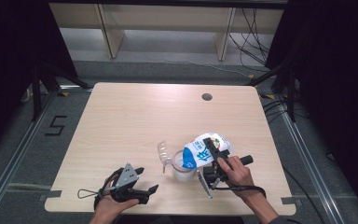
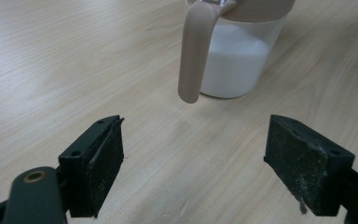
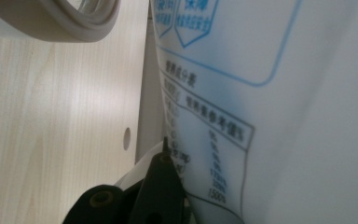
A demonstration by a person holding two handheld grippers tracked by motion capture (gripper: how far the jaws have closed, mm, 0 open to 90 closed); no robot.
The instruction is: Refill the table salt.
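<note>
Right now I'm gripping the white-and-blue bag (image 1: 208,148) in the right gripper (image 1: 213,150), its jaws clamped on the film, and tipping it over the clear jug (image 1: 182,164) near the table's (image 1: 135,116) front edge. I'm judging that the soft bag could slip or fold, spilling white powder beside the rim, or nudging the jug over. The left gripper (image 1: 140,183) is hanging idle with jaws apart, just short of the beige handle (image 2: 193,51), steadying nothing. The jug is looking roughly half full, its hinged lid (image 1: 164,151) open.
</note>
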